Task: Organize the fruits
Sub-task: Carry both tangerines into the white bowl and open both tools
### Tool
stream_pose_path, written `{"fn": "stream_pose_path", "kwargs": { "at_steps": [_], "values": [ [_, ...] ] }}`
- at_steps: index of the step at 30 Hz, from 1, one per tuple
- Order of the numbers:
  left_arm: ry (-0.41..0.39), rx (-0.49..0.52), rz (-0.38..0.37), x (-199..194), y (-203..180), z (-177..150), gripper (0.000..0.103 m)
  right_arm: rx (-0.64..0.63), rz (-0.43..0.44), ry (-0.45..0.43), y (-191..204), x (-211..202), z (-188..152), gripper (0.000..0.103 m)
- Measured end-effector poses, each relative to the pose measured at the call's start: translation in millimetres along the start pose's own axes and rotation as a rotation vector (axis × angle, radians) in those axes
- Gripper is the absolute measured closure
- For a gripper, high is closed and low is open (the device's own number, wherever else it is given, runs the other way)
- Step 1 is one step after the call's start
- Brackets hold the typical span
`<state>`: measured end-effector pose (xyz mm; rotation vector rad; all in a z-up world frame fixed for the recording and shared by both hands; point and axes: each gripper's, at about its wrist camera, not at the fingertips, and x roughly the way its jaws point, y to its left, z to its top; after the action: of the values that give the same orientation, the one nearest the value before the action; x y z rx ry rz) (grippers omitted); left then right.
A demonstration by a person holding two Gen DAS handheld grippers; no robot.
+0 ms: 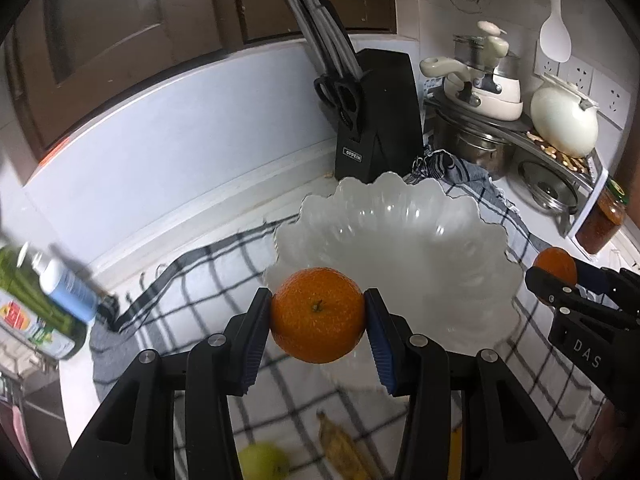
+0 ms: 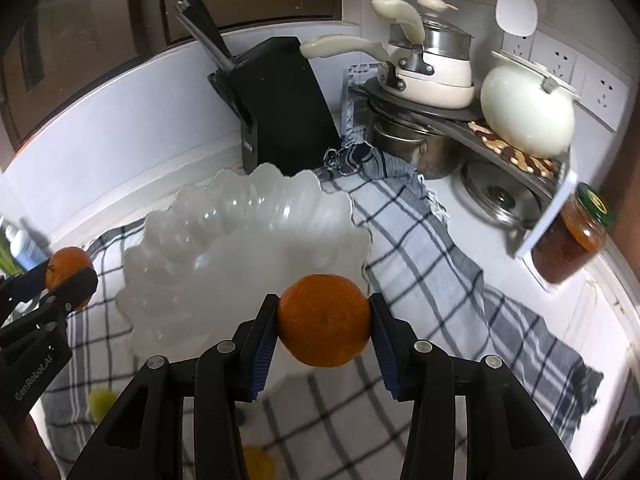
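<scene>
Orange (image 1: pixel 318 314) between hand-held gripper (image 1: pixel 318 316) pads

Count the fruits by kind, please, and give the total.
Oranges: 2, one in the left gripper, one in the right gripper
Green apple: 1
Banana: 1
Yellow fruit, kind unclear: 1
Total: 5

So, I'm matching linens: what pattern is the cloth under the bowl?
White and grey cloth with dark checks, clearest in the right wrist view.
</scene>
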<state>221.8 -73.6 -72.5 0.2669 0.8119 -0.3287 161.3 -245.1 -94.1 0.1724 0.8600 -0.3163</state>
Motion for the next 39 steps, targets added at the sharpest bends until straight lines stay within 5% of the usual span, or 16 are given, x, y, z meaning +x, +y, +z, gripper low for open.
{"fn": "stream_pose_path", "kwargs": {
  "at_steps": [13,26,27,29,34,39],
  "values": [
    [0.047,0.006,-0.021,75.5,1.1,28.8,0.057,-0.038,-0.011,0.020,5.5,68.4,40.7,0.058],
    [0.149,-0.020,-0.042,125.0,1.6,24.3,0.056,-0.042,-0.035,0.097,9.6,107.6,43.6,0.057],
    [0.151,-0.017,-0.040,125.6,0.6,23.4,0.054,-0.037,-0.036,0.102,8.9,109.2,43.4,0.057],
    [0.140,-0.014,-0.026,122.7,-0.1,23.0,0.033,-0.024,-0.038,0.117,6.7,111.9,42.7,0.055],
    [0.121,-0.027,-0.015,113.4,1.5,27.6,0.023,-0.003,-0.063,0.068,2.8,99.1,43.2,0.020],
    [0.107,-0.042,-0.003,101.7,5.3,29.9,0.015,-0.004,-0.080,0.043,3.7,82.7,46.1,0.017]
  ]
}}
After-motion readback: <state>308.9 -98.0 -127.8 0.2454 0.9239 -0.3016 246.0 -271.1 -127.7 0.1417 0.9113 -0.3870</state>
